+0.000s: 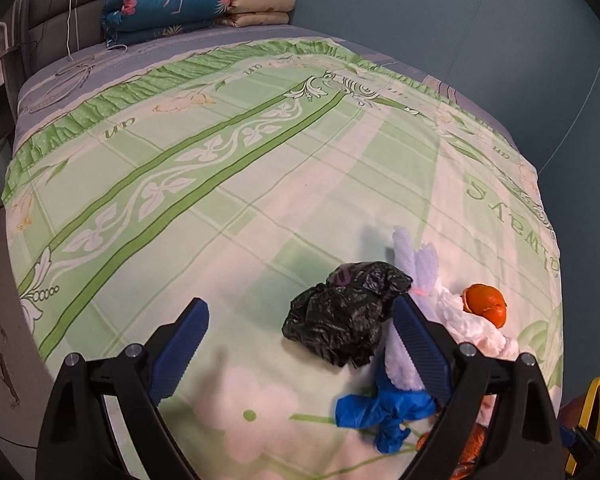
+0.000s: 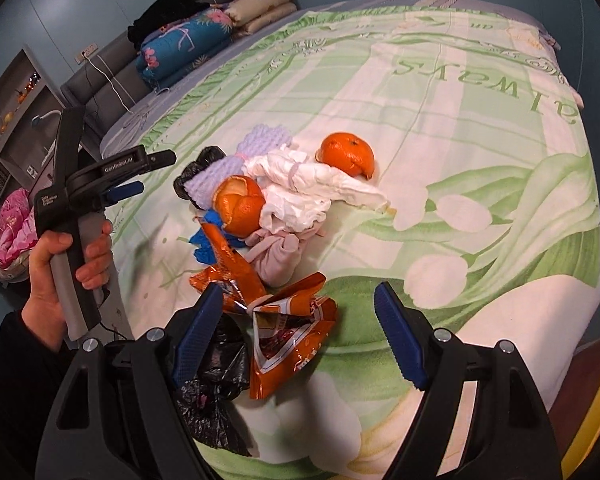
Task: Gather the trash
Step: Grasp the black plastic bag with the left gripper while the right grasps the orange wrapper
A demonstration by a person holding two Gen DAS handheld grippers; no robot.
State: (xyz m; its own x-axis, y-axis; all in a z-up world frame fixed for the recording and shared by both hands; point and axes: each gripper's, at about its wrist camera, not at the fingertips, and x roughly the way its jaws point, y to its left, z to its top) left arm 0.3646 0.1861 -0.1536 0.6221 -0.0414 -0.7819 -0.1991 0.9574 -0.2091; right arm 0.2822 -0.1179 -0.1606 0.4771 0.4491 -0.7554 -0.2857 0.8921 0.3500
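A heap of trash lies on the green floral bedspread [image 2: 480, 128]. It holds two orange peels [image 2: 350, 154] [image 2: 240, 204], white tissue [image 2: 300, 188], a lavender foam sheet [image 2: 216, 172], a pinkish cloth bundle [image 2: 276, 256], a blue glove [image 2: 204, 244], a crumpled orange snack wrapper [image 2: 284, 332] and a black plastic bag [image 2: 216, 376]. My right gripper [image 2: 300, 292] hangs open just above the wrapper, not touching it. In a hand, my left gripper [image 1: 300, 304] is open over another black bag [image 1: 340, 316]. Beside it are the blue glove [image 1: 384, 412], tissue [image 1: 472, 324] and a peel [image 1: 486, 304].
Folded quilts [image 1: 172, 4] are stacked by the grey headboard [image 1: 60, 12]. A shelf unit [image 2: 16, 120] and a pink bundle [image 2: 14, 232] are left of the bed. A yellow rim [image 1: 592, 412] shows at the bed's near right corner. The bedspread beyond the heap is flat.
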